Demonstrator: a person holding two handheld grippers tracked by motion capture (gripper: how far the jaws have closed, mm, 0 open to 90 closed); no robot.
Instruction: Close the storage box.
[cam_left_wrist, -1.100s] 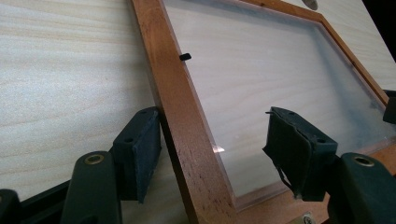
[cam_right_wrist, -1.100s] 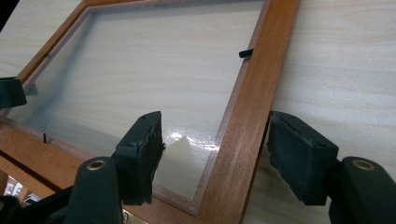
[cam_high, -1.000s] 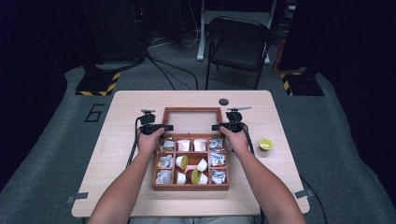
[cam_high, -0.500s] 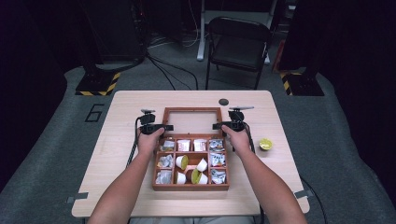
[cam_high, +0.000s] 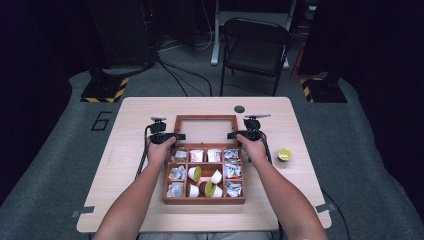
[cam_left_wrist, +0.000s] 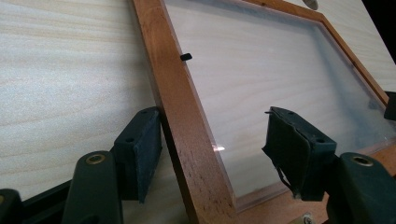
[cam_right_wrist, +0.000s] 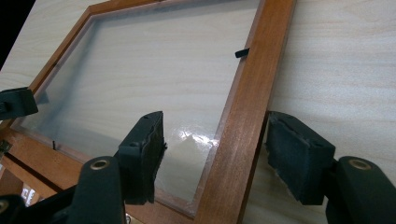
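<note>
Nothing's budged since earlier: lid (cam_high: 205, 129) lies flat open mid-frame, left gripper (cam_left_wrist: 210, 154) and right gripper (cam_right_wrist: 212, 156) jaws loosely straddling its side rails, box (cam_high: 204, 200) unclosed.

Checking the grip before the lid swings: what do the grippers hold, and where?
Neither clamps yet. Each gripper, left and right, straddles a side rail of the open lid, jaws open.

Your left gripper (cam_high: 176, 136): jaws apart, pointing inward | your right gripper (cam_high: 231, 135): jaws apart, pointing inward | your forearms reach up from the near edge, hands level with each other.
</note>
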